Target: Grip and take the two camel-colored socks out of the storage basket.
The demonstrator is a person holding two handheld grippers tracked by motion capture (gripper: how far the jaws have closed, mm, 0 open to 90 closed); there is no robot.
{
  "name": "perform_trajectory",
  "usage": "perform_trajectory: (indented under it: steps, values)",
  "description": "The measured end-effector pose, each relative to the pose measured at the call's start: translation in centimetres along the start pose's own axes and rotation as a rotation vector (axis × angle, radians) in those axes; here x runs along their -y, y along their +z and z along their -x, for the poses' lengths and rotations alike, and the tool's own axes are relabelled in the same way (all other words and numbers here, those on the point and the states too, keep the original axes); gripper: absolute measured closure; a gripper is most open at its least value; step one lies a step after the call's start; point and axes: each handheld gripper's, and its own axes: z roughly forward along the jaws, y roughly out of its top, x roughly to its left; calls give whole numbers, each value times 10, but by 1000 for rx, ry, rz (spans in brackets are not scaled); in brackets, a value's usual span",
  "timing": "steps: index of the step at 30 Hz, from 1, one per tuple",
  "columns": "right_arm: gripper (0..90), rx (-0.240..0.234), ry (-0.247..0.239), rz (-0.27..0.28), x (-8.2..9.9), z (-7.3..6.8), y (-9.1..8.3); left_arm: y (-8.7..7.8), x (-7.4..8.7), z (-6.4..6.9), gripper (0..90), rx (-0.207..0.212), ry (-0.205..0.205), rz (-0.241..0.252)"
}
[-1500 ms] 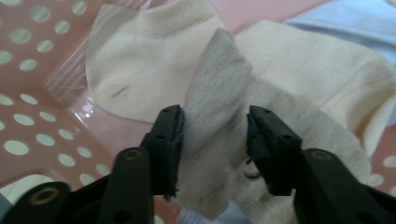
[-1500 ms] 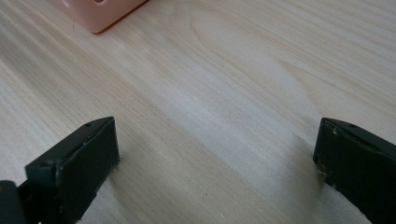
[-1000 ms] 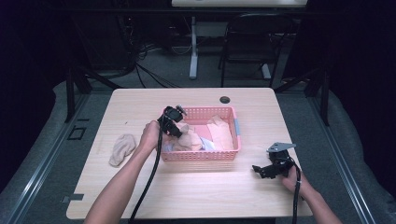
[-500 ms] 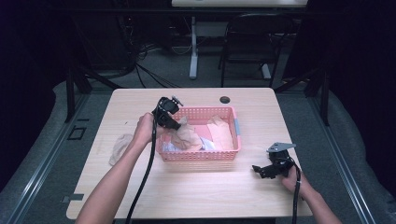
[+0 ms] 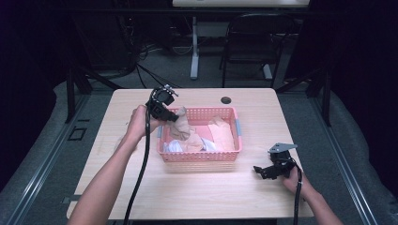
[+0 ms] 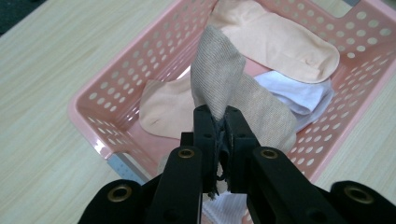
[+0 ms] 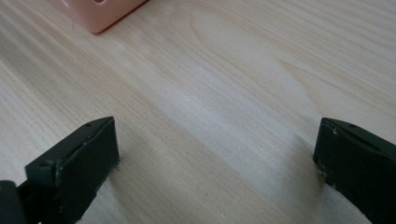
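Observation:
My left gripper (image 5: 172, 117) is shut on a tan sock (image 5: 181, 127) and holds it above the left end of a pink perforated basket (image 5: 202, 157). In the left gripper view the black jaws (image 6: 222, 122) pinch a fold of the tan sock (image 6: 219, 74), which hangs down into the basket (image 6: 116, 84). Under it lie peach socks (image 6: 280, 42) and a white sock (image 6: 299, 93). To the right of the basket my right gripper (image 5: 261, 170) rests low on the table. Its jaws (image 7: 217, 154) stand open over bare wood with nothing between them.
A corner of the basket (image 7: 102, 11) is at the top left of the right gripper view. A small black round grommet (image 5: 226, 100) sits near the table's far edge. A black chair (image 5: 248, 42) and cables stand on the floor beyond the table.
My left gripper has risen and drifted left toward the basket's far left corner, lifting the tan sock with it. The right gripper has stayed put.

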Motion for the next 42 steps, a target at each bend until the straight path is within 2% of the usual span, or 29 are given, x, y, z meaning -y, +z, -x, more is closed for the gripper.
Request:
perform_trajectory:
  steps: [4,12,20,28,42]
  values:
    - [0,0,0,0,0,0,0,-9,-2,1,857,-8,4,2]
    - [0,-2,-1,0,0,0,0,-36,-4,-6,857,-10,0,39]
    - [0,-2,1,2,0,0,0,-57,2,-16,857,-25,-8,35]
    - [0,-2,1,1,0,0,0,-82,18,-31,857,-58,-31,-2]
    - [0,-1,1,1,0,0,0,-111,50,-54,856,-117,-94,-55]
